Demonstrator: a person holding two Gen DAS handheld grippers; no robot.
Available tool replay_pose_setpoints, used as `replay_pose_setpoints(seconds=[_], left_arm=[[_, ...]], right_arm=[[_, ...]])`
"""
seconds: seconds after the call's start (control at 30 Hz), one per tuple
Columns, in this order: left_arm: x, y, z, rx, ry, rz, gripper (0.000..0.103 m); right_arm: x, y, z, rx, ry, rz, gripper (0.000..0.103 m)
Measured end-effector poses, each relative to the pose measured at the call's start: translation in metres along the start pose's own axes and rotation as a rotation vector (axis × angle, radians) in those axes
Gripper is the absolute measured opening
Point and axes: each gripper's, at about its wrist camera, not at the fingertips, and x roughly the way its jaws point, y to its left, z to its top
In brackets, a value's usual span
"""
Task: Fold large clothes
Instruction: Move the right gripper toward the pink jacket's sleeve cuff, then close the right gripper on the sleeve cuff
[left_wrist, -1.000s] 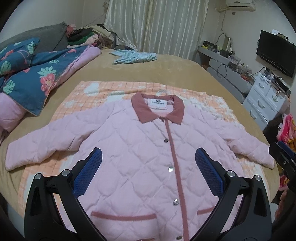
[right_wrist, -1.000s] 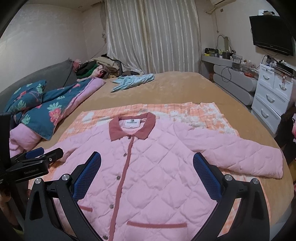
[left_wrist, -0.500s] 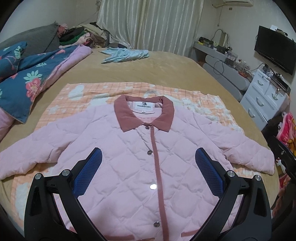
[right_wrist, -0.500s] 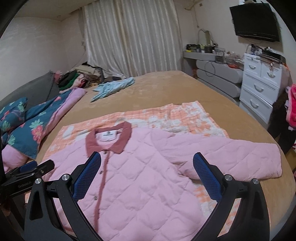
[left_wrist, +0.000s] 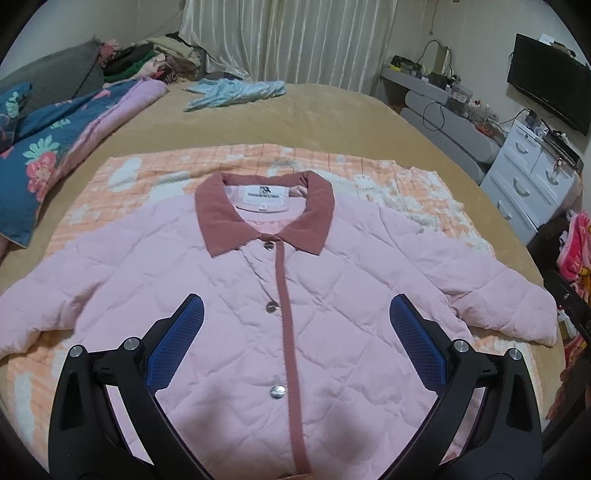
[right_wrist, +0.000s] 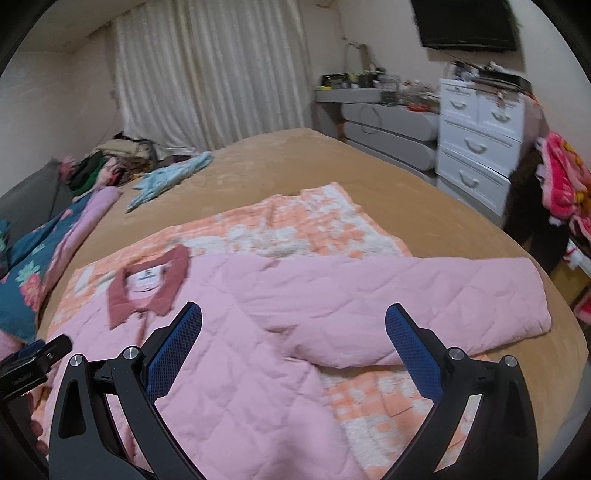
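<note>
Puffy quilted jacket (left_wrist: 280, 314) is lying flat; I'm hovering both grippers (left_wrist: 295, 345) (right_wrist: 293, 349) released, risking sleeve (right_wrist: 424, 302) springing back.

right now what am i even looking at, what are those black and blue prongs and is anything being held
Those prongs are two hand-held grippers, one in each of a person's hands, each with a fisheye camera looking out between its blue-padded fingers. One picture is from the left gripper, the other from the right gripper. Both are open and hold nothing. Below them a pink quilted jacket lies flat, buttoned, sleeves spread, on an orange checked blanket over a tan bed. The right camera faces one sleeve.
</note>
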Motion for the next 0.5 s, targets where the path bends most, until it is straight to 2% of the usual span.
replay_pose_setpoints(seconds=[0.2, 0.5], left_arm=[[0.024, -0.009, -0.006, -0.003, 0.020, -0.029, 0.094], [0.062, -0.030, -0.013, 0.018, 0.072, -0.002, 0.094]], right_arm=[[0.023, -0.042, -0.004, 0.095, 0.026, -0.053, 0.099], [0.042, -0.114, -0.010, 0.270, 0.046, -0.149, 0.099]])
